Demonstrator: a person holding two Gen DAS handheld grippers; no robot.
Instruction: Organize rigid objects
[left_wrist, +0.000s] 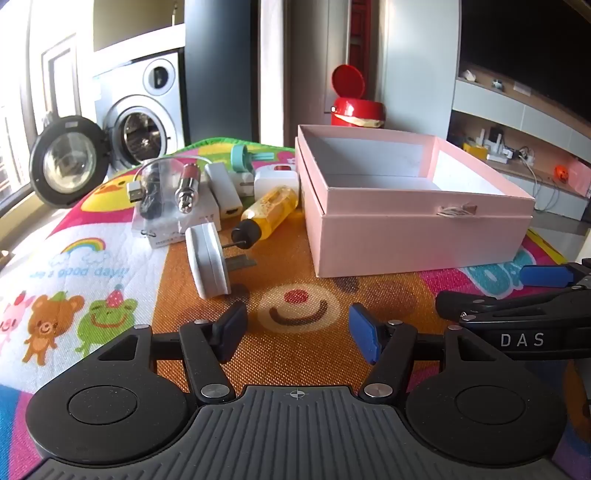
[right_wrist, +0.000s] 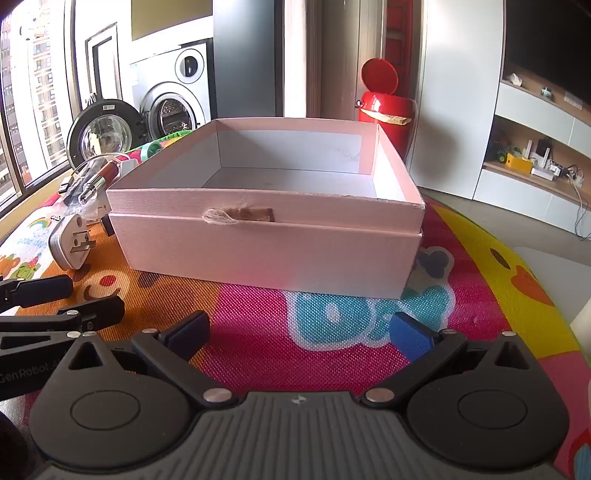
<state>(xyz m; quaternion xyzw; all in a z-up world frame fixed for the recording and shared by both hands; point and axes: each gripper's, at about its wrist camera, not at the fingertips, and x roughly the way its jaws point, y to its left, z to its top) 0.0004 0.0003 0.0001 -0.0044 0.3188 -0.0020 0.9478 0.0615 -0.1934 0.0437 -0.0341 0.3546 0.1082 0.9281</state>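
An open, empty pink box (left_wrist: 417, 236) sits on a colourful cartoon mat (left_wrist: 295, 332); it fills the middle of the right wrist view (right_wrist: 266, 247). Left of it lies a cluster: a white plug adapter (left_wrist: 207, 258), a yellow oil bottle with a black cap (left_wrist: 267, 214), a white charger (left_wrist: 223, 188), a red and chrome car charger (left_wrist: 188, 184), a bagged black cable (left_wrist: 151, 192) and a teal piece (left_wrist: 242, 157). My left gripper (left_wrist: 299, 332) is open and empty, short of the adapter. My right gripper (right_wrist: 299, 332) is open and empty in front of the box.
A washing machine with its door open (left_wrist: 129, 129) stands behind the mat at the left. A red bin with a raised lid (left_wrist: 354, 107) stands behind the box. Shelves with small items (left_wrist: 517, 147) run along the right wall. The right gripper's fingers (left_wrist: 517, 314) show at the left view's right edge.
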